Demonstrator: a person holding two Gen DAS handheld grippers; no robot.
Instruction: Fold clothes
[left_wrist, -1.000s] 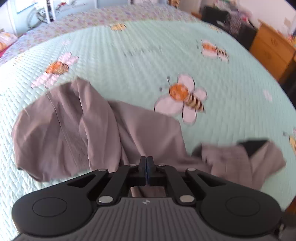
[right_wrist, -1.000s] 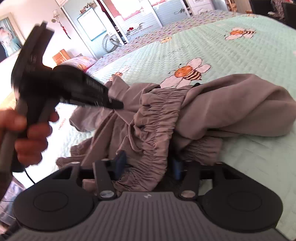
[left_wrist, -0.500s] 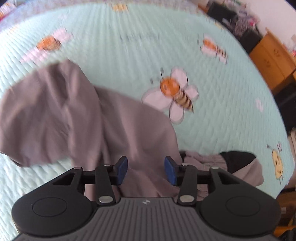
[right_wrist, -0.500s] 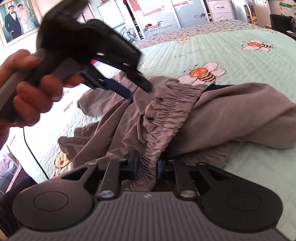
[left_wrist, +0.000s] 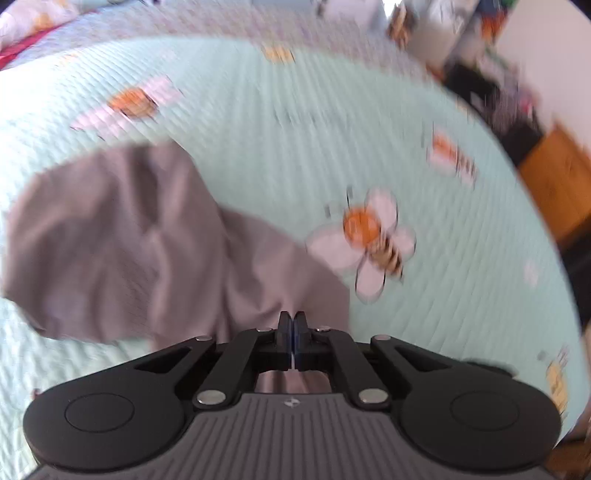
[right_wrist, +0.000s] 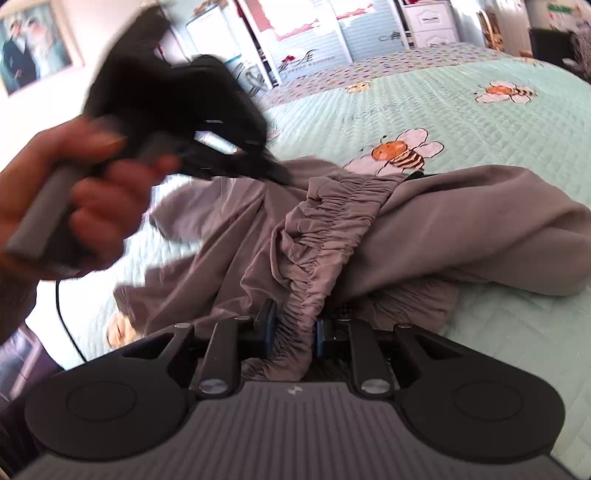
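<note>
On the bee-print quilt (right_wrist: 480, 122): one grey garment (right_wrist: 461, 225), heaped and unfolded, folding barely begun. Right gripper (right_wrist: 293, 330), clamped on its gathered waistband (right_wrist: 317, 240). Left gripper (left_wrist: 292, 334), fingers pressed together on a fabric edge, apparently pinching it.
</note>
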